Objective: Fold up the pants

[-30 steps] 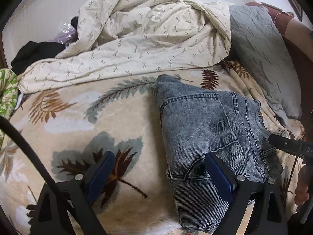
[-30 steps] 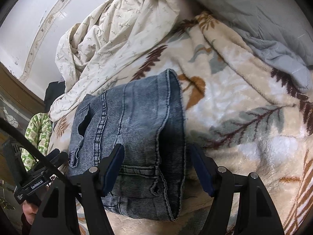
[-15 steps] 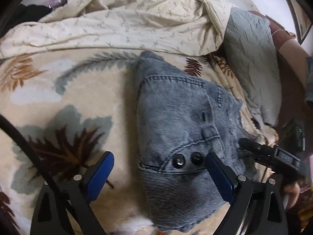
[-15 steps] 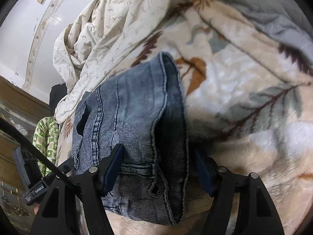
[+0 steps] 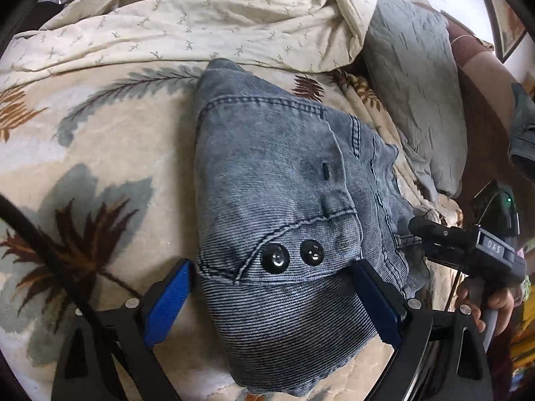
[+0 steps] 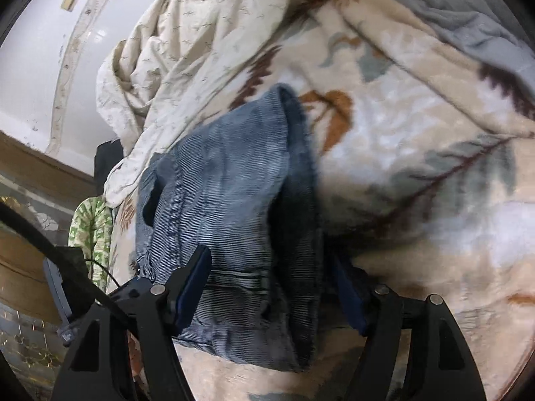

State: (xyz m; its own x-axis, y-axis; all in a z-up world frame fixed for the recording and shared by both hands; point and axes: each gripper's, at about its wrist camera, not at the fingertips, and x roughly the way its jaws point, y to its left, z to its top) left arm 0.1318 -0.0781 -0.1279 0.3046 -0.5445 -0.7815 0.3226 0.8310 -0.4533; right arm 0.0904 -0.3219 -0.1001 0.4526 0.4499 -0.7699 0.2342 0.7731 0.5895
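On the leaf-print blanket (image 5: 100, 153), folded pants (image 5: 284, 180) are lying between both spread claws: left claw (image 5: 274, 300), right claw (image 6: 271, 294).

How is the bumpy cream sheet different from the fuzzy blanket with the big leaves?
The cream sheet is thin, crumpled into a heap and dotted with tiny sprigs; the leaf blanket is plush, spread flat and printed with big brown and grey-green leaves. The sheet is bunched at the far side of the bed, while the blanket lies under the folded jeans. Both have a pale cream background.
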